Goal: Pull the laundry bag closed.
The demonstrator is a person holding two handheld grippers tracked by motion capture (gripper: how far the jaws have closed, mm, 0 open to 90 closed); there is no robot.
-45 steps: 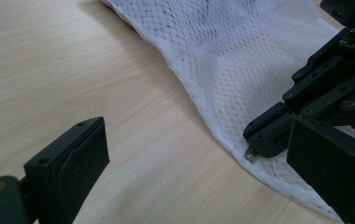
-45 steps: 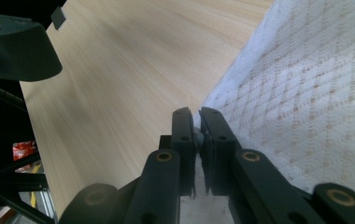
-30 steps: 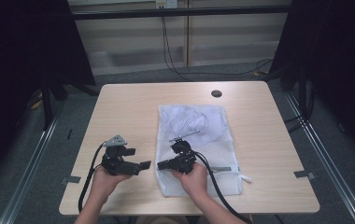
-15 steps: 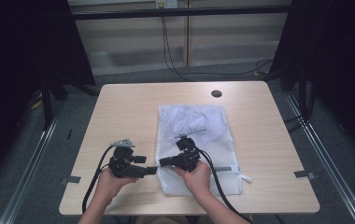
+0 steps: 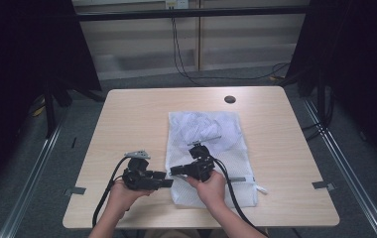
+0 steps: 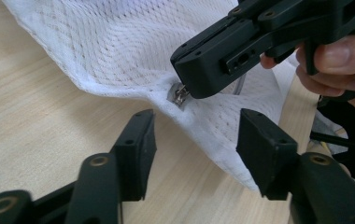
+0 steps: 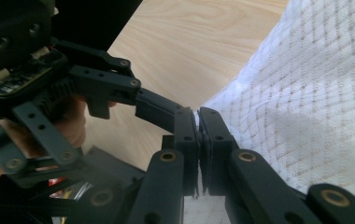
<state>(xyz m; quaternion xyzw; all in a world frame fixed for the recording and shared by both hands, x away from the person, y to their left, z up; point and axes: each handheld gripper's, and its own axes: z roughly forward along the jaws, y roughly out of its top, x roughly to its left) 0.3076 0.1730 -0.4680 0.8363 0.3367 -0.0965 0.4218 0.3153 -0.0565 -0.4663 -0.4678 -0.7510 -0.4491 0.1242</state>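
Wooden table (image 5: 127,119) is carrying 1 white mesh bag (image 5: 236,144), lying right of centre. Right gripper (image 5: 174,171) is clamping the bag's zipper pull (image 6: 179,94) at its near-left corner. Left gripper (image 5: 169,179), jaws closing, is straddling that corner without touching.

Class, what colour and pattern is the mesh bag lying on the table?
White, with a fine net-like diamond weave; the mesh bag shows this best in the left gripper view.
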